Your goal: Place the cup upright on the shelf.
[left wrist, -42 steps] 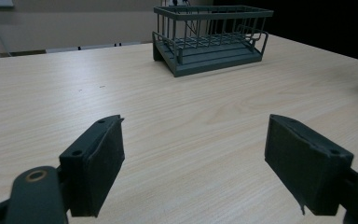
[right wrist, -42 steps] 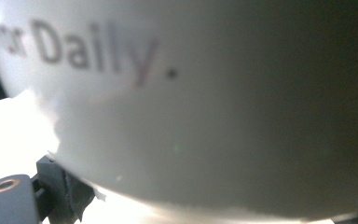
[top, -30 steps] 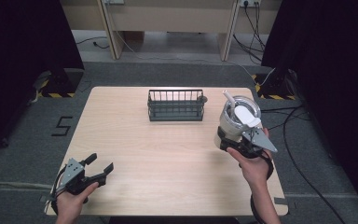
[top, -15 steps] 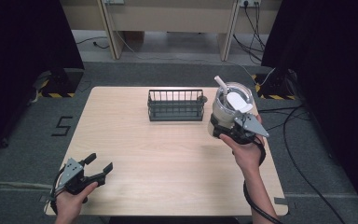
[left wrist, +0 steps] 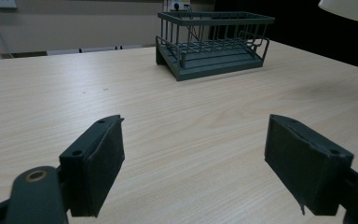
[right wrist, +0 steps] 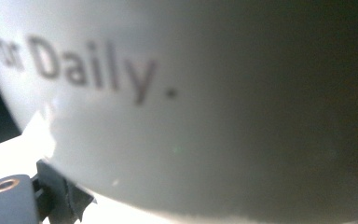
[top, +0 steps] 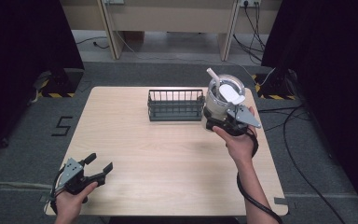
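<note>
A white cup (top: pixel 223 95) with grey lettering and a white stick-like piece (top: pixel 213 74) rising from its top hangs above the table, just right of the dark wire rack (top: pixel 175 104). My right gripper (top: pixel 216 120) is shut on the cup's lower part. Up close in the right gripper view, the cup's wall (right wrist: pixel 191 116) reads "Daily." In the left gripper view the rack (left wrist: pixel 212 43) stands far ahead and the cup's edge (left wrist: pixel 349 8) shows at the top right. My left gripper (top: pixel 98 166) stands open near the front left corner, its jaws wide apart (left wrist: pixel 200 158) over bare wood.
The wooden table (top: pixel 168 158) is bare between the rack and the front edge. Its right edge lies close to the cup. Cables (top: pixel 303 140) trail on the grey floor to the right. A wooden bench (top: pixel 168 18) stands beyond the far edge.
My right gripper has carried the cup away from the person and slightly left, up to the rack's right end. The left gripper has stayed put, still open.
</note>
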`<state>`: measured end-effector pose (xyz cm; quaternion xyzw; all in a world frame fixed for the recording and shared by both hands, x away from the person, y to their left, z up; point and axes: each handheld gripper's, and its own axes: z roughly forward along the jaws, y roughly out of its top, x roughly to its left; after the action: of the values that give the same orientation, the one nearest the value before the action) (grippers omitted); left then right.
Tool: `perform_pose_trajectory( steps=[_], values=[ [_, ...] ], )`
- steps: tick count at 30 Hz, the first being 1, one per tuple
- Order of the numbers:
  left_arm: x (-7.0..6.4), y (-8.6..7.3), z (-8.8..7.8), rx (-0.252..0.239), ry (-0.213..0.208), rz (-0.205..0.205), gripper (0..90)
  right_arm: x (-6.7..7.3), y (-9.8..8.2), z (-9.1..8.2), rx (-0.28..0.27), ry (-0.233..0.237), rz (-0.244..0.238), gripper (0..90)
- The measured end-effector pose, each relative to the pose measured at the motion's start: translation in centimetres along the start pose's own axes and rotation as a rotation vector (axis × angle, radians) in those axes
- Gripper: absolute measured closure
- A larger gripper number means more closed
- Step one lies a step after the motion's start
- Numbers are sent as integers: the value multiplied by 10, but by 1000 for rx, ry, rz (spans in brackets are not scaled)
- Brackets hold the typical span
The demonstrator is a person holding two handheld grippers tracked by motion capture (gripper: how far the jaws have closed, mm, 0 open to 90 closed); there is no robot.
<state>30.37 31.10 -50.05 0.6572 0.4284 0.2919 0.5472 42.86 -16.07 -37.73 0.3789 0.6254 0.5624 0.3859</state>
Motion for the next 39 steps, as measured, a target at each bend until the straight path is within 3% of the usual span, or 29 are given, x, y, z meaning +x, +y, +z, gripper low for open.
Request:
perform_pose_trajectory(
  steps=[39],
  values=[
    [1, 1, -1, -11, 2, 1, 191, 18, 17, 43, -6, 28, -2, 101]
  ],
)
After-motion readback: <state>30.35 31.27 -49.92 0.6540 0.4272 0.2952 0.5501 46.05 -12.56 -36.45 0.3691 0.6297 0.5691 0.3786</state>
